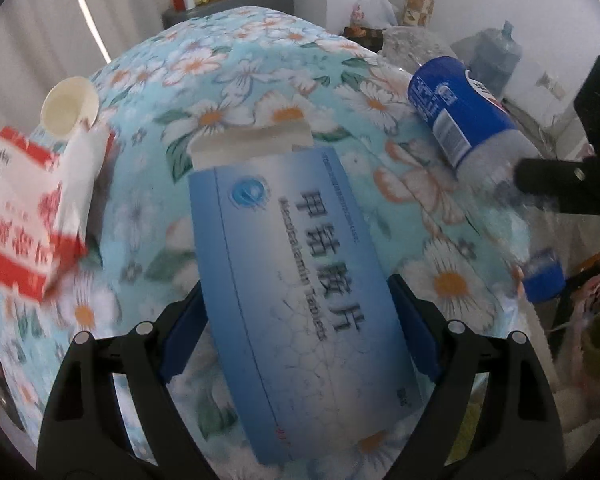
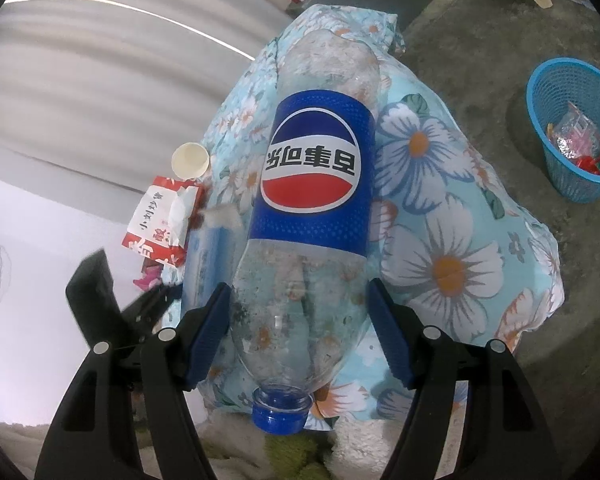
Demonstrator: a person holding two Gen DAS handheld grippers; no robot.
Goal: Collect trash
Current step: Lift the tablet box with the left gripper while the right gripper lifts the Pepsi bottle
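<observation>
A blue and white medicine box [image 1: 300, 264] sits between the blue pads of my left gripper [image 1: 296, 286], which is shut on it over the floral cloth [image 1: 228, 80]. It stays sharp while the cloth blurs. My right gripper [image 2: 298, 286] is shut on the clear lower part of a Pepsi bottle [image 2: 312, 176], with its blue cap [image 2: 278, 414] pointing toward the camera. The left wrist view shows the same bottle [image 1: 456, 112] at the right, with the right gripper's black finger [image 1: 556, 184] on it. A paper cup [image 1: 70, 106] and a red and white carton [image 1: 32, 208] lie at the cloth's left edge.
A blue plastic basket [image 2: 572, 80] holding wrappers stands on the concrete floor to the right of the cloth. A grey cabinet [image 1: 228, 4] with a red flask and packets is behind. A large water jug [image 1: 496, 56] and bags stand at the back right.
</observation>
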